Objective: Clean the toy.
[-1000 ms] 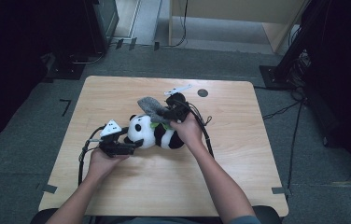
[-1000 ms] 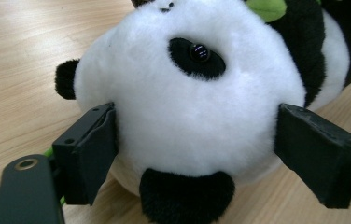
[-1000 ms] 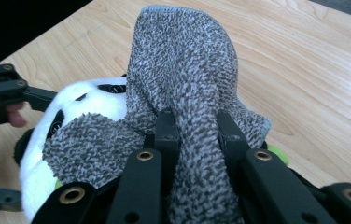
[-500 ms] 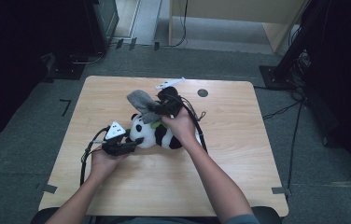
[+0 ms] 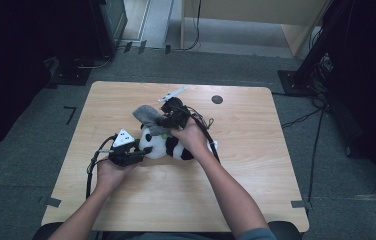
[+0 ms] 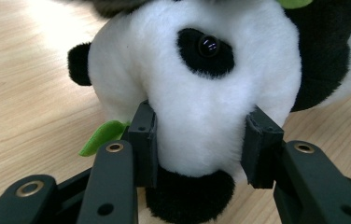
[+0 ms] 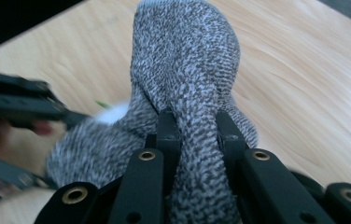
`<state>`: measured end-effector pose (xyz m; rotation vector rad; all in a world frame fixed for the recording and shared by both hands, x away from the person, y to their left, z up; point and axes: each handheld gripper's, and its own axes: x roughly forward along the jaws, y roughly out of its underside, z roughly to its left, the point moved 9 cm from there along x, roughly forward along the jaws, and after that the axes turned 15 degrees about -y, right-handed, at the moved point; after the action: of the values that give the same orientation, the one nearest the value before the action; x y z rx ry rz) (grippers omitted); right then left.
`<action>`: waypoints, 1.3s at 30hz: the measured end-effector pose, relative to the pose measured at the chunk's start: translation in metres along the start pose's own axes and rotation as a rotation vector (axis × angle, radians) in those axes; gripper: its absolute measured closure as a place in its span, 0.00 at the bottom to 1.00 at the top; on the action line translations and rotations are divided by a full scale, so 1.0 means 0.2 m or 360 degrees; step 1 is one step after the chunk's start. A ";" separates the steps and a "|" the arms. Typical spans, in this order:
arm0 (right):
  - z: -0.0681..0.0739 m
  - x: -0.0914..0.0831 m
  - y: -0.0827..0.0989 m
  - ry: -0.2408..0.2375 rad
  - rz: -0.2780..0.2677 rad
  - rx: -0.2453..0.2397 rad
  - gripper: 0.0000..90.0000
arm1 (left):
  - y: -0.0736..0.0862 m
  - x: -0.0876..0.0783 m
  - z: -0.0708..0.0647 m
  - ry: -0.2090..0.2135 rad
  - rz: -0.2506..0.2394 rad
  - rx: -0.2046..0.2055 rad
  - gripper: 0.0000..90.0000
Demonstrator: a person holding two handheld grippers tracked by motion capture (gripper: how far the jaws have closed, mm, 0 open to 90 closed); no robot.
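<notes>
Two grippers at work on pale wooden tabletop (image 5: pixel 256 190): left gripper (image 6: pixel 200 140), jaws just closing, clamped on black-and-white plush panda (image 5: pixel 168 145); right gripper (image 7: pixel 197 135) pinching grey knitted sock (image 7: pixel 183 60) above panda.

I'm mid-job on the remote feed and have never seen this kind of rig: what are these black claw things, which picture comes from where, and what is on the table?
There is no robot arm: a person holds a two-jaw gripper in each hand. The high view looks down on the wooden table; each gripper view looks along that gripper's own black jaws. The left gripper has just been closing its jaws and now presses both sides of the toy panda's muzzle as the panda lies on the table. The right gripper is shut on a grey knitted sock, pinching its fabric and holding it above the panda.
</notes>
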<state>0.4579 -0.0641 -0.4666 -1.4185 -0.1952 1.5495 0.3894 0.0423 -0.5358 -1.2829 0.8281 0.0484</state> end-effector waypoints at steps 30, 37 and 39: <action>-0.12 -0.36 0.06 0.0141 -0.0256 0.0060 0.86 | -0.01 0.00 0.00 0.0039 0.0003 -0.0034 0.61; 0.02 -0.18 -0.09 -0.0029 -0.0231 -0.0021 0.86 | -0.01 0.00 0.00 0.0054 0.0005 -0.0043 0.60; 0.06 -0.11 -0.11 -0.0074 -0.0196 -0.0045 0.86 | -0.01 0.00 0.00 0.0055 0.0005 -0.0043 0.60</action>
<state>0.4563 -0.0640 -0.4333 -1.3677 -0.3278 1.4843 0.3902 0.0418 -0.5345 -1.3109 0.8617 0.0401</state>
